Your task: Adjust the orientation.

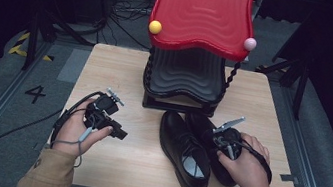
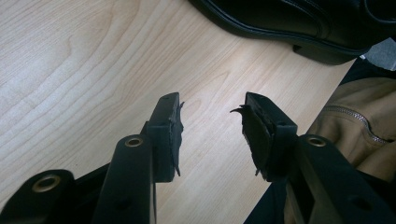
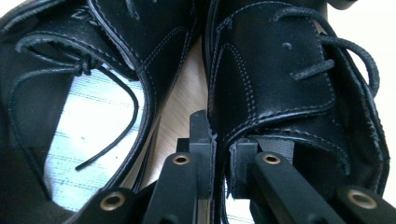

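Two black lace-up shoes lie side by side on the wooden table (image 1: 143, 165), toes toward the rack. My right gripper (image 1: 221, 142) is shut on the right shoe (image 1: 204, 127) at its inner side wall near the opening. In the right gripper view the gripper (image 3: 222, 142) has one jaw inside that shoe (image 3: 280, 70) and the other in the narrow gap beside the left shoe (image 3: 121, 42). The left shoe (image 1: 184, 152) rests untouched. My left gripper (image 1: 120, 133) stands open over bare wood to the left of the shoes, nothing between its fingertips (image 2: 212, 112).
A shoe rack stands at the back of the table, with a red wavy top shelf (image 1: 201, 13) and a black lower shelf (image 1: 185, 73). Bare wood lies between my left gripper and the shoes. A tan sleeve (image 2: 359, 126) hangs past the table's near edge.
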{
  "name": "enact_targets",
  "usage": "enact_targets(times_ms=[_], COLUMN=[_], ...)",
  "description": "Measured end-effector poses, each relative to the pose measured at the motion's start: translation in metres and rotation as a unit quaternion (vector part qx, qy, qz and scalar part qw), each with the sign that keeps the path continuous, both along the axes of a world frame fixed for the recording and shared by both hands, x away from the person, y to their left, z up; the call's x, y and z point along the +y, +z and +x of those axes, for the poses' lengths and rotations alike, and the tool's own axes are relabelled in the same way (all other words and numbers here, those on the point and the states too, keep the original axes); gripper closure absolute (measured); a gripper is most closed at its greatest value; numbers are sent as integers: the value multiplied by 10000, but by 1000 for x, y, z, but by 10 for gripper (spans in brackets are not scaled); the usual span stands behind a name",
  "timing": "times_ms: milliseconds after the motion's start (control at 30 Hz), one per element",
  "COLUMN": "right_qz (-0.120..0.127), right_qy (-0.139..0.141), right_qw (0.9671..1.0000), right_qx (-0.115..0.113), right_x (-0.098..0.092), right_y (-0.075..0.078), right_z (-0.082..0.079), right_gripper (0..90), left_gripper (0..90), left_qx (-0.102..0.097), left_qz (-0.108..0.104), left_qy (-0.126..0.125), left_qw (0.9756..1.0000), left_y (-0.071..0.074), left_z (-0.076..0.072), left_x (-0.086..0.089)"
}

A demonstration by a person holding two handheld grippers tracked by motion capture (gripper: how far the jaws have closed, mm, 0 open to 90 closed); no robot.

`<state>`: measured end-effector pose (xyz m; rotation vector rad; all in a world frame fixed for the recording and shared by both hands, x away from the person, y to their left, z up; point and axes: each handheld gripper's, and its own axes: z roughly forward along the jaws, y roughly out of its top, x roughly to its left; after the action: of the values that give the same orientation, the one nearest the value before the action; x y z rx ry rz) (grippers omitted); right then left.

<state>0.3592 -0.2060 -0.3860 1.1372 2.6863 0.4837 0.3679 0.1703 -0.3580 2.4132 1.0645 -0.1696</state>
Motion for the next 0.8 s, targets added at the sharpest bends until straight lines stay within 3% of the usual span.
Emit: enact_targets(times_ms=[433,567,800], right_qz=[34,-63,58], right_qy=[-420,-564,-401], right_qw=[9984,9968,9987], right_qx=[-387,-563,-304], right_x=[-11,-13,-7], right_y=[8,10,0], right_z=[-1,-1,2], right_gripper=[862,861,841], left_gripper=[574,574,574], left_qx=[15,22,28], left_qz=[-32,-35,-18], left_qy=[-30,-24,-51], left_qw=[10000,10000,10000], left_y=[-1,0,-1], left_z=[3,3,3], left_x=[-2,-2,-3])
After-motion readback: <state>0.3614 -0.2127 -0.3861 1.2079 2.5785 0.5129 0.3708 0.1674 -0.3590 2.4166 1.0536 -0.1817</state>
